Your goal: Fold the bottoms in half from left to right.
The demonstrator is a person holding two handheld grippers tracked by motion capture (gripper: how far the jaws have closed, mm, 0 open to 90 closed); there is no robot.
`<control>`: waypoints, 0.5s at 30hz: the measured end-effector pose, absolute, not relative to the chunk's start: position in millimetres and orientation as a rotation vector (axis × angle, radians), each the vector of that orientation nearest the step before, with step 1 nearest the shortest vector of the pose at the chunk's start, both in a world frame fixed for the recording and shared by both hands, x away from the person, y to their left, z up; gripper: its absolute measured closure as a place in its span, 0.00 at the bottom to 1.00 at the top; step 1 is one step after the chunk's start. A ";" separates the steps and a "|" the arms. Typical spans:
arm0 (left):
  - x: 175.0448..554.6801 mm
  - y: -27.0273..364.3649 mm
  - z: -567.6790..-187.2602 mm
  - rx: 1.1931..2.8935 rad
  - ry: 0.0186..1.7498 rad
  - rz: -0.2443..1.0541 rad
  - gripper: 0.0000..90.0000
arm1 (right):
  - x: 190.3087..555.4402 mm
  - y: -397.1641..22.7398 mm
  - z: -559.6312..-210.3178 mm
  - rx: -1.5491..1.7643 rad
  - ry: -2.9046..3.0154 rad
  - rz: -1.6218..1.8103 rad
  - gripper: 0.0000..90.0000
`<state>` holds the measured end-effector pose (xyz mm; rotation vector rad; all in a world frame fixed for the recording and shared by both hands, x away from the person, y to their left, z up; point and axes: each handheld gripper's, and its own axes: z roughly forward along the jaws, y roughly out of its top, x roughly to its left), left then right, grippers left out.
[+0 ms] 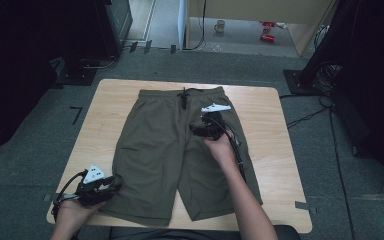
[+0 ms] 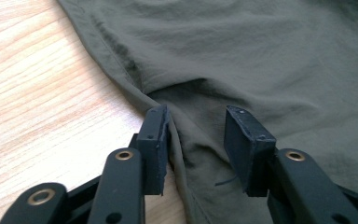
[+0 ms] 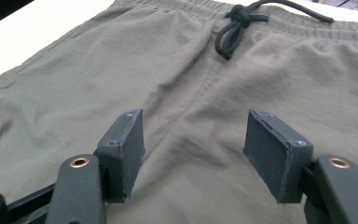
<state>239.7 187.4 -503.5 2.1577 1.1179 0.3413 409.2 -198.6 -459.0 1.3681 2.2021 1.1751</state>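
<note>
The left gripper view is showing the near outer hem corner of a pair of olive-green soft woven shorts (image 2: 261,60) lying flat on the pale wooden table (image 2: 32,84), with a raised fold of that edge sitting between the two black jaws. The left gripper (image 2: 198,140) is standing partly open, one pad touching the fold and the other apart from the cloth, so it is straddling the hem rather than clamping it. The fabric is looking light, limp and thin; it is likely to drape and slide, so a doubled hem or seam is probably the surest hold. In the high view the shorts (image 1: 155,150) are spreading across the middle of the table (image 1: 275,150), legs toward the person, waistband far. Farther off, the right gripper (image 1: 204,126) is hovering over the front panel below the waistband, and in the right gripper view its jaws are standing wide with nothing between them, pointing toward the black knotted drawstring (image 3: 235,28) at the gathered waistband (image 3: 307,28).
</note>
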 end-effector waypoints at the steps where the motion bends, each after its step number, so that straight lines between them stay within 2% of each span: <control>1: 239.5 187.2 -503.4 2.160 1.116 0.339 0.70 | 409.9 -196.1 -458.8 1.363 2.207 1.172 0.41; 8: 237.4 185.9 -503.2 2.158 1.099 0.292 0.78 | 416.7 -179.0 -458.6 1.339 2.230 1.191 0.42; 15: 235.9 183.8 -503.2 2.160 1.097 0.294 0.81 | 422.3 -164.5 -458.5 1.311 2.227 1.211 0.44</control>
